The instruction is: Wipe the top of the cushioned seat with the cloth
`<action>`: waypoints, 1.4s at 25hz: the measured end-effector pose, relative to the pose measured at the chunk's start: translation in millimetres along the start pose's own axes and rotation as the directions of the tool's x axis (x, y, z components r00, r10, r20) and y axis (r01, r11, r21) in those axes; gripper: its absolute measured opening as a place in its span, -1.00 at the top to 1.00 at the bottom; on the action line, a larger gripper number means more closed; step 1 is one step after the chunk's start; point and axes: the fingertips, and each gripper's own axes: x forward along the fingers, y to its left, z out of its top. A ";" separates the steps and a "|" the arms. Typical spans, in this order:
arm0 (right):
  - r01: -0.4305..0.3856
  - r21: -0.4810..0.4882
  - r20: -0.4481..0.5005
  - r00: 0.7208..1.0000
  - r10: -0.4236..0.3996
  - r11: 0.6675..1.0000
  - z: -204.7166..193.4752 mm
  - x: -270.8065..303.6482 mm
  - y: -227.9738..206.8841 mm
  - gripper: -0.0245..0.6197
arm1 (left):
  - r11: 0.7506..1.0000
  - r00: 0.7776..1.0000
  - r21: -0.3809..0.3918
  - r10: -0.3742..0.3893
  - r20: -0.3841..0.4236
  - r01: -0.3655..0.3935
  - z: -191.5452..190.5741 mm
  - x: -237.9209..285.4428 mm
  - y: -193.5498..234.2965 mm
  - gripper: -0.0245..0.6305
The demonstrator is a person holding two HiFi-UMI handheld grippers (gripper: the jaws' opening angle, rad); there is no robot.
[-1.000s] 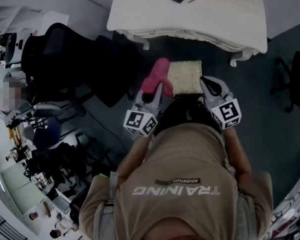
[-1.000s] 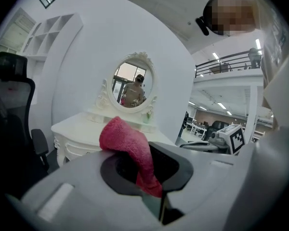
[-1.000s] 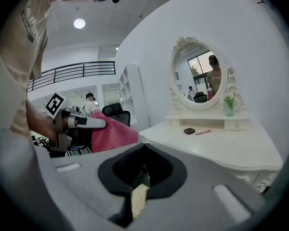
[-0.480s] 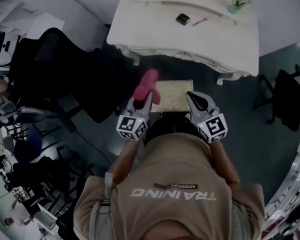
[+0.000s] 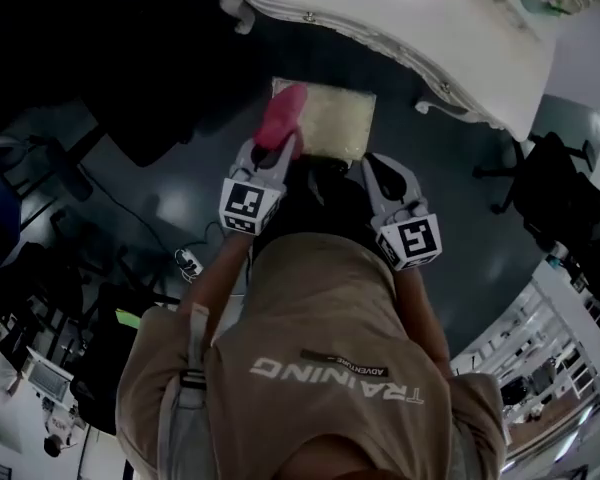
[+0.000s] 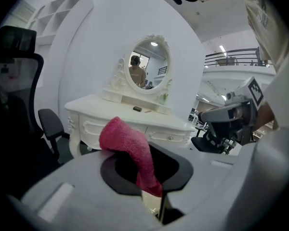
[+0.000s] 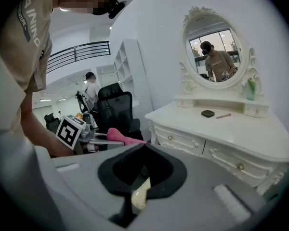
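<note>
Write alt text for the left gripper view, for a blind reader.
The left tool is shut on a pink cloth that droops between its jaws. Behind stands a white dressing table with an oval mirror; a black office chair is at left, the right tool at right.

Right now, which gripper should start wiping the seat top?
Left. The left gripper has its jaws shut on the pink cloth, which sits at the left edge of the cushioned seat. The right gripper holds nothing.
</note>
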 end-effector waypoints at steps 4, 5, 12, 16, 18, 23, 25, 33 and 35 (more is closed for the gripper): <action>-0.063 -0.023 -0.047 0.997 0.062 0.998 -25.9 23.3 -4.6 0.91 | 0.998 0.997 0.009 0.067 -0.024 -0.066 -34.8 18.4 15.4 0.80; -0.071 -0.013 -0.061 0.996 0.070 0.997 -36.3 31.9 -9.4 0.91 | 0.996 0.996 0.041 0.081 -0.029 -0.080 -45.6 25.8 21.8 0.80; -0.143 0.120 -0.137 0.978 0.159 0.982 -136.7 82.9 -59.3 0.91 | 0.985 0.984 0.099 0.148 -0.098 -0.138 -141.3 67.7 57.9 0.80; -0.143 0.136 -0.159 0.974 0.164 0.980 -186.3 91.6 -93.6 0.91 | 0.983 0.971 0.100 0.170 -0.169 -0.154 -186.7 82.9 72.1 0.80; -0.137 0.158 -0.140 0.977 0.159 0.978 -202.6 98.8 -110.0 0.91 | 0.978 0.964 0.110 0.195 -0.182 -0.177 -204.9 91.3 85.7 0.80; -0.130 0.139 -0.134 0.980 0.149 0.982 -240.4 124.7 -130.9 0.91 | 0.962 0.938 0.072 0.272 -0.215 -0.263 -261.0 121.6 136.3 0.80; -0.185 0.116 -0.141 0.969 0.201 0.976 -257.1 133.5 -125.6 0.91 | 0.957 0.925 0.060 0.290 -0.246 -0.284 -286.1 137.8 151.2 0.80; -0.277 0.202 -0.135 0.942 0.307 0.939 -309.3 166.1 -99.5 0.91 | 0.961 0.917 0.024 0.270 -0.294 -0.275 -334.2 189.5 181.7 0.80; -0.236 0.266 -0.110 0.956 0.272 0.935 -315.0 169.7 -104.2 0.91 | 0.965 0.922 0.007 0.252 -0.294 -0.262 -338.3 202.3 180.2 0.80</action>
